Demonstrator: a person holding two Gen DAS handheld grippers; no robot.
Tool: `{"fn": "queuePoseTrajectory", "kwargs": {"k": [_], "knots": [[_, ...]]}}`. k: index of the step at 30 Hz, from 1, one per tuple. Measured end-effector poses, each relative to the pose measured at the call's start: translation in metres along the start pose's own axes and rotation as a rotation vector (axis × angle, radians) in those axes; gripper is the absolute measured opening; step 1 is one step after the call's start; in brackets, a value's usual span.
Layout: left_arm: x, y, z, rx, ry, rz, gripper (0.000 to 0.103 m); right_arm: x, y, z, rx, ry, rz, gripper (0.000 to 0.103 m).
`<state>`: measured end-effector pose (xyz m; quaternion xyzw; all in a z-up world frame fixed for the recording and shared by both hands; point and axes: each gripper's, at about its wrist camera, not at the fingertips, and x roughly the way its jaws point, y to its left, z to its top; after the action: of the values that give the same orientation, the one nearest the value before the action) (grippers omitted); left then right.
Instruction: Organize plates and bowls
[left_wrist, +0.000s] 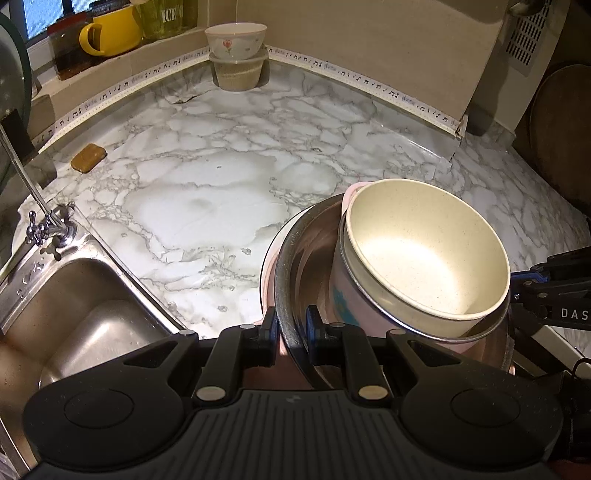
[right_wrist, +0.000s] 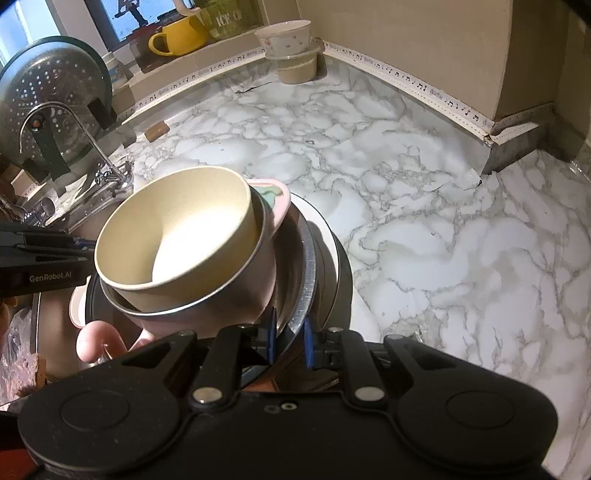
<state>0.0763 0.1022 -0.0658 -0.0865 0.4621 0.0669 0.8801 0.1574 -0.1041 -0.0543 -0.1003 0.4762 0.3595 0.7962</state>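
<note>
A cream bowl (left_wrist: 424, 254) (right_wrist: 173, 240) sits tilted inside a pink steel-lined bowl (left_wrist: 347, 299) (right_wrist: 275, 197), which rests in a wide steel bowl (left_wrist: 306, 251) (right_wrist: 308, 266). A white plate (right_wrist: 334, 236) shows under the steel bowl. The stack hangs over the marble counter (left_wrist: 207, 206). My left gripper (left_wrist: 292, 326) is shut on the steel bowl's near rim. My right gripper (right_wrist: 290, 334) is shut on the rim at the opposite side. Each gripper shows in the other's view, the right gripper (left_wrist: 546, 295) and the left gripper (right_wrist: 40, 254). A person's fingertip (right_wrist: 96, 339) shows below the stack.
A steel sink (left_wrist: 74, 317) with a tap (left_wrist: 48, 225) lies at the left. A floral bowl (left_wrist: 236, 38) stands on a plastic tub (left_wrist: 238, 72) in the far corner. A yellow mug (left_wrist: 110, 31), a brown soap bar (left_wrist: 88, 158) and a colander (right_wrist: 48, 92) are along the back left.
</note>
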Motion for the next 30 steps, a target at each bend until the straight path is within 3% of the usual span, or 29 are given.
{"fn": "queuePoseTrajectory", "kwargs": {"k": [14, 16, 22, 25, 27, 30], "knots": [[0.004, 0.009, 0.002, -0.033, 0.005, -0.056, 0.014, 0.0, 0.002, 0.002, -0.001, 0.001, -0.009, 0.023], [0.004, 0.011, 0.003, -0.035, -0.001, -0.049, 0.014, -0.001, 0.003, 0.0, -0.001, -0.002, -0.02, 0.031], [0.001, 0.016, 0.004, -0.041, -0.006, -0.065, 0.019, -0.008, -0.001, -0.003, 0.052, -0.022, -0.051, 0.038], [-0.003, 0.017, 0.003, -0.035, -0.02, -0.063, 0.032, -0.015, -0.002, -0.006, 0.068, -0.047, -0.061, 0.041], [-0.008, 0.018, 0.003, -0.039, -0.038, -0.061, 0.058, -0.021, -0.001, -0.007, 0.07, -0.062, -0.062, 0.041], [-0.019, 0.015, 0.002, -0.018, -0.075, -0.04, 0.061, -0.031, 0.003, -0.007, 0.064, -0.094, -0.063, 0.044]]}}
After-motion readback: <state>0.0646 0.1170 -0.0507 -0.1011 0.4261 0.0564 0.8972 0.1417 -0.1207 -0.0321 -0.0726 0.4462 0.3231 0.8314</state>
